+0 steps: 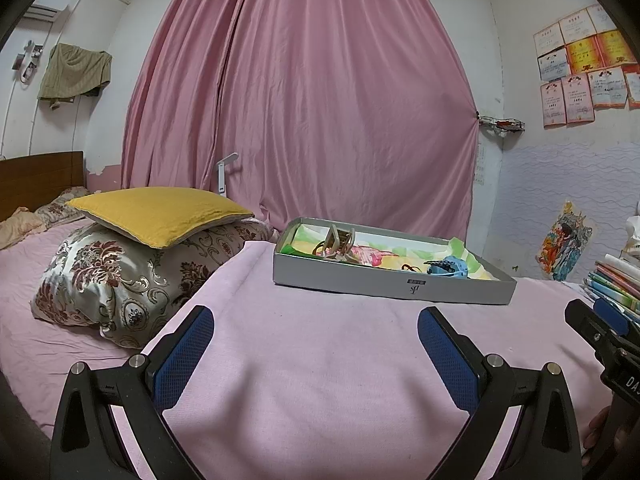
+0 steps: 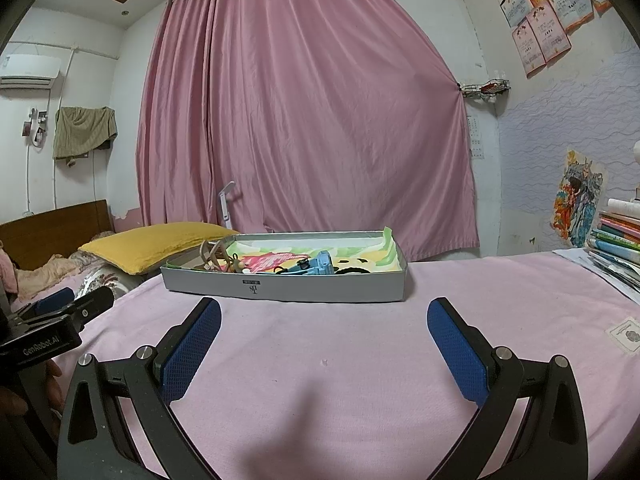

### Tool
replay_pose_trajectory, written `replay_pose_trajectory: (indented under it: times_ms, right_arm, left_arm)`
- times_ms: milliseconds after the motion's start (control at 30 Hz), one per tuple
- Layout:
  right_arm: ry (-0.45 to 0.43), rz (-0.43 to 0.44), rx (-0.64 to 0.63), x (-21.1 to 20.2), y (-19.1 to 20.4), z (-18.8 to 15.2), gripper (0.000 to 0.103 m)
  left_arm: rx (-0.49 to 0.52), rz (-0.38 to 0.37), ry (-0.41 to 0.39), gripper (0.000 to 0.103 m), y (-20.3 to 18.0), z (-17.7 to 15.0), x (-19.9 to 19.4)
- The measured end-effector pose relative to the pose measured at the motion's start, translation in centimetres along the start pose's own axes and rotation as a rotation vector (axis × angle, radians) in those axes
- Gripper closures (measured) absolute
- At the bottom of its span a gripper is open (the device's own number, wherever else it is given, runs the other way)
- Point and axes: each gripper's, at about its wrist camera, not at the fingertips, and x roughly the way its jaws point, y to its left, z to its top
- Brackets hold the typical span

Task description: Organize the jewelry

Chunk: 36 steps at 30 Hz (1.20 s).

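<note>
Left wrist view shows the left gripper [image 1: 316,340] spread wide and empty above the pink bedsheet [image 1: 320,380], with the shallow grey box [image 1: 392,284] ahead and slightly to its right, out of reach. Inside the box, on colourful paper lining, a beige claw hair clip [image 1: 338,242] sits at the end nearer this gripper's left and a blue hair clip [image 1: 446,268] toward the right end, with dark hair ties beside it. The right gripper [image 2: 324,332] is likewise spread and holds nothing, the box straight ahead of it. Both jaws probably stand apart in readiness to pick. Everything seen already lies in the box, likely to keep small pieces from scattering.
</note>
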Motion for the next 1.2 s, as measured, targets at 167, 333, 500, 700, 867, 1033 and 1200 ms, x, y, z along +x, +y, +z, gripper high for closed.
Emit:
replay_pose_trajectory:
  times_ms: [167,333,500,700,867,1033,1200]
  right_arm:
    - [0.001,0.0,0.0,0.08,0.09,-0.07,0.002]
    - [0.001,0.001,0.0,0.06,0.07,-0.09,0.002]
    - [0.001,0.001,0.001,0.05,0.07,-0.08,0.002]
    - [0.001,0.001,0.0,0.05,0.14,-0.12,0.002]
    - [0.001,0.001,0.001,0.04,0.11,-0.11,0.002]
    - [0.001,0.001,0.001,0.02,0.08,-0.07,0.002]
    - [0.002,0.001,0.001,0.04,0.13,-0.1,0.002]
  left_arm:
    - [0.002,0.0,-0.001,0.001,-0.02,0.03,0.01]
    - [0.002,0.001,-0.001,0.001,0.03,0.05,0.02]
    - [0.001,0.002,0.0,0.001,0.15,0.02,0.0]
    - [0.001,0.001,0.001,0.001,0.12,0.04,-0.01]
    - [0.002,0.002,0.002,0.001,0.18,0.02,-0.03]
    - [0.002,0.002,0.002,0.001,0.26,0.01,-0.07]
    - [0.002,0.002,0.004,0.001,0.29,0.03,-0.07]
